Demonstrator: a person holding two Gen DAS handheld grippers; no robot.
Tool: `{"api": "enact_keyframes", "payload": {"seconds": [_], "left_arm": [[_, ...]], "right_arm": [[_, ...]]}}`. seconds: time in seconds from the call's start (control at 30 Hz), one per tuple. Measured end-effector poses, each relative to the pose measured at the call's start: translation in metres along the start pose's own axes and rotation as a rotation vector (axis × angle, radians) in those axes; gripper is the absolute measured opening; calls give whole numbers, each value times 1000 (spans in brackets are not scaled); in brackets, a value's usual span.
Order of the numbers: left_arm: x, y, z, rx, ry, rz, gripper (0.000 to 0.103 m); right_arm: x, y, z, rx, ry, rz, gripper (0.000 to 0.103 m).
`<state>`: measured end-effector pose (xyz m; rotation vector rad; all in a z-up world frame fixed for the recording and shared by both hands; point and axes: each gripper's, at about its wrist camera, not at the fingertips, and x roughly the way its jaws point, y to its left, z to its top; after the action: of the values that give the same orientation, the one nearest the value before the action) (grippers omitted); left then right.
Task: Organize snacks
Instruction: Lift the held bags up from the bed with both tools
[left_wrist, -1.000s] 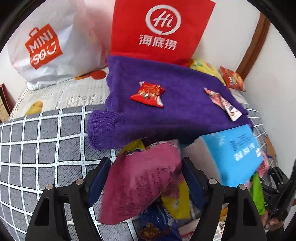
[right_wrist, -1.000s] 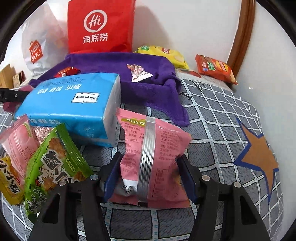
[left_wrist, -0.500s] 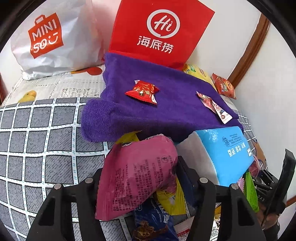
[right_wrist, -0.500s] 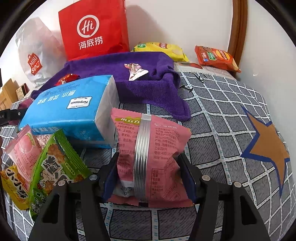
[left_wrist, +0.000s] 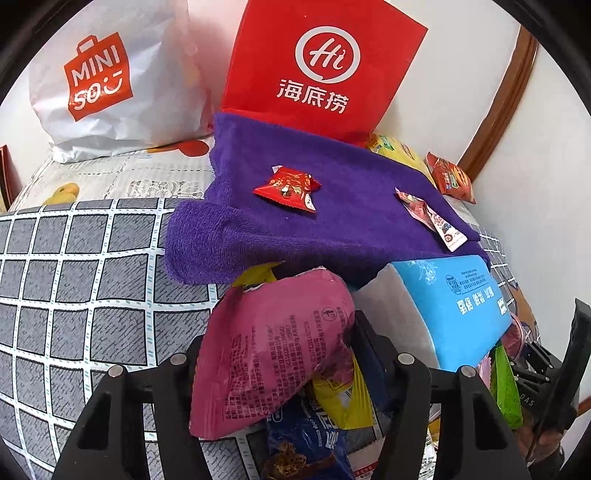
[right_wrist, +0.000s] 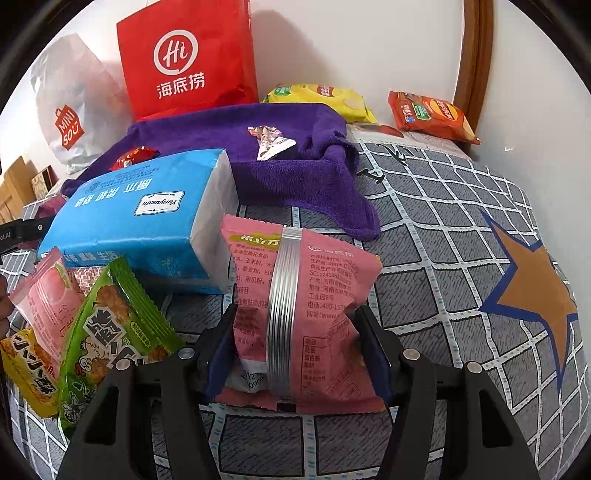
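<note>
My left gripper (left_wrist: 277, 332) is shut on a magenta snack packet (left_wrist: 273, 365), which is tilted above a blue cookie packet (left_wrist: 306, 443) and a yellow packet (left_wrist: 340, 398). My right gripper (right_wrist: 295, 314) is shut on a pink snack packet (right_wrist: 325, 288) with a silver back seam, pads pressing its sides. Ahead lies a purple towel (left_wrist: 332, 229) holding a small red snack (left_wrist: 288, 188) and a small pink-white wrapped snack (left_wrist: 430, 216). In the right wrist view the towel (right_wrist: 288, 181) is beyond the pink packet.
A blue tissue pack (right_wrist: 140, 218) lies between the grippers. A green snack (right_wrist: 110, 332), a peach packet (right_wrist: 48, 291) and a yellow packet (right_wrist: 26, 369) lie at the left. A red bag (left_wrist: 321, 66), a white bag (left_wrist: 110, 81), yellow chips (right_wrist: 321, 99) and an orange packet (right_wrist: 428, 114) line the wall.
The left jaws have closed in on the magenta packet, which now stands squeezed between the pads. The right gripper keeps its hold on the pink packet and has barely moved.
</note>
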<state>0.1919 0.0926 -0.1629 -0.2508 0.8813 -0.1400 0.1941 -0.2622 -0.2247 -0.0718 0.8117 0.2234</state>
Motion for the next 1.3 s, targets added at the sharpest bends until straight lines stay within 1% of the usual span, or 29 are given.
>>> {"api": "enact_keyframes", "payload": {"seconds": [0.17,0.4,0.53,0.83,1.2,1.3], "left_arm": [[0,7,1,-47,15,-34,60],[-3,12,2,-84,9,-91,60],[-6,11,3,-80,-9,-97,60],[-14,14,5,-98,-29,-140,60],[-16,10,6,-73,-31,-151,60],[-16,11,6,-74,-32,-154,60]], "right_arm": [[0,-1,0,7,0,8,61],[0,-2,0,16,-2,15,61],[0,-2,0,18,-2,16,61],[-1,-5,1,44,-8,30,60],[-2,-6,1,55,-11,35,59],[-2,-7,0,66,-13,22,59]]}}
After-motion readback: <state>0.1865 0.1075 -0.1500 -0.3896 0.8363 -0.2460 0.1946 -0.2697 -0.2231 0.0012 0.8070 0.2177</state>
